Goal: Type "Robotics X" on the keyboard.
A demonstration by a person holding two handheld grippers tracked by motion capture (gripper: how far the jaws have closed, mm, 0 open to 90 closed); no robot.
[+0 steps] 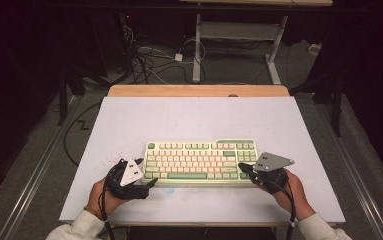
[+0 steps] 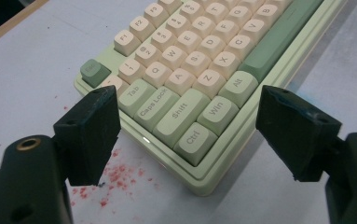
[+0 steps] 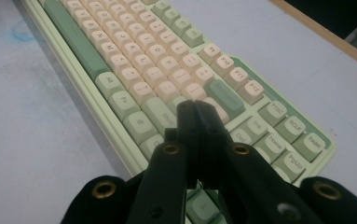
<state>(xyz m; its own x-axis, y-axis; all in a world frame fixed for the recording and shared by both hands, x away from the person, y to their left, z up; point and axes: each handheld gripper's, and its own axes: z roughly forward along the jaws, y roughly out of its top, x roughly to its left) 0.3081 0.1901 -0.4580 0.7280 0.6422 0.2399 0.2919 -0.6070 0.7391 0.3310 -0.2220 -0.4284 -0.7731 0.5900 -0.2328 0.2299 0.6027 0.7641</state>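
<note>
Rectangular table, pale grey-white top, bare wooden strip along its far edge. One pale green keyboard with cream and green keycaps lies flat near the front, centred. Red speckled stains beside the keyboard's left end; faint blue smudge before it.

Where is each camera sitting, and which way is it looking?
High view: above the person's side, looking forward and down at the table; both hands, the left gripper and the right gripper show.
Left gripper view: on the left gripper, facing the keyboard's Ctrl corner between open jaws.
Right gripper view: on the right gripper, facing the keyboard's arrow-key end over shut jaws.
All three share the keyboard.
</note>
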